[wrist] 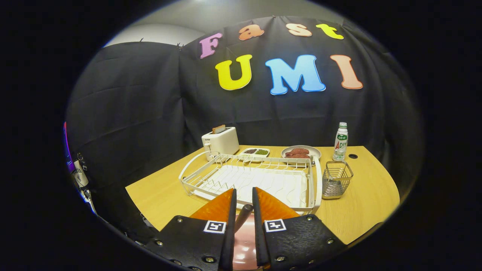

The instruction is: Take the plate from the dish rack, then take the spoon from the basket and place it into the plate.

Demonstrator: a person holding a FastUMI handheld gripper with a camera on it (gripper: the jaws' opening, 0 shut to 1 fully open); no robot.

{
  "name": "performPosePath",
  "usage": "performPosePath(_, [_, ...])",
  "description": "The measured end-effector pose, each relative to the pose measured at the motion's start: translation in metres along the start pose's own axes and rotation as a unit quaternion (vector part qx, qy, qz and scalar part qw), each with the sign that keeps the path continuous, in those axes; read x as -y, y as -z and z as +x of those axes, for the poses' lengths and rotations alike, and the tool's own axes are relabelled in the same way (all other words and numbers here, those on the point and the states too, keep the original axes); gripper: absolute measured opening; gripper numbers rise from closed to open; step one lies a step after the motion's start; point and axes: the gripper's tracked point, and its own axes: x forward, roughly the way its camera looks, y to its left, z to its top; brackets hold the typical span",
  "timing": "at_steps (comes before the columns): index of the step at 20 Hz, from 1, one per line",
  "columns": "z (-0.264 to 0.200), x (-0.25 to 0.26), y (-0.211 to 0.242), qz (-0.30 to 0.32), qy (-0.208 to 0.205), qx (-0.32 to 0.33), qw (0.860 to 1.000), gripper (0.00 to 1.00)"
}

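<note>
My gripper (244, 195) hangs low over the near edge of the wooden table (162, 192), its fingers close together. A dark spoon handle (244, 215) runs between them, and both fingers appear to press on it. Right under the fingers lies a pinkish plate (243, 244), glossy, mostly hidden by the fingers. The spoon's bowl end is hidden. Just beyond the fingertips stands the white wire dish rack (248, 177) with nothing in its slots. To the right of the rack is the small wire basket (337, 178).
Along the back of the table stand a white toaster (221, 142) with bread in it, a small divided dish (256, 152), a plate of meat (300, 152) and a bottle (341, 141). A round cable hole (353, 156) sits near the bottle.
</note>
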Motion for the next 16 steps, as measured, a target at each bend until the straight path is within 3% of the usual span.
performPosePath(9, [-0.019,0.015,-0.041,-0.023,0.020,0.043,0.999,0.23])
performPosePath(16, [-0.052,0.047,-0.157,-0.045,0.068,0.159,0.984,0.23])
